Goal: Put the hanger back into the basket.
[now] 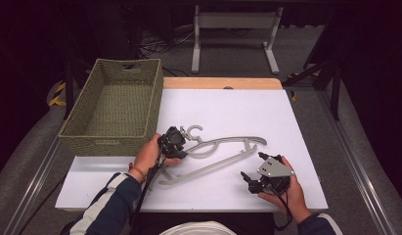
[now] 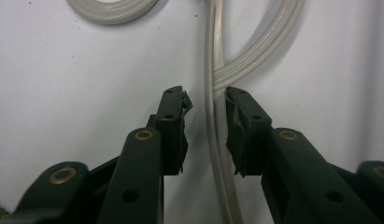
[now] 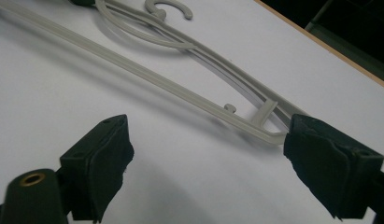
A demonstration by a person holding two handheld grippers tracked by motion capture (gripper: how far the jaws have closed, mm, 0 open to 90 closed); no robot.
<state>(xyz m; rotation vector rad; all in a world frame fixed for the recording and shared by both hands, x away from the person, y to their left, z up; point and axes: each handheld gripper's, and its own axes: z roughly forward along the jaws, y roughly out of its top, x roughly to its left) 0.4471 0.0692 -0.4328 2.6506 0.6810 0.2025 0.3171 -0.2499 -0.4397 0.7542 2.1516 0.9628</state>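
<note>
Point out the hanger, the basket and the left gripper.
hanger [image 1: 208, 165]: high view, on its long straight bar.
basket [image 1: 104, 146]: high view, on its near woven wall.
left gripper [image 2: 206, 116]: left gripper view, between its fingertips.

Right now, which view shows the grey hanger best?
The high view: the whole hanger lies flat on the white table, hook toward the basket. The left gripper view shows just its bars between the open left tool. The right gripper view shows most of it, ahead of the open right tool.

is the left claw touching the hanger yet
Cannot tell. In the left gripper view the left claw straddles the hanger, with a gap at one jaw, but the other sits too close to judge.
</note>
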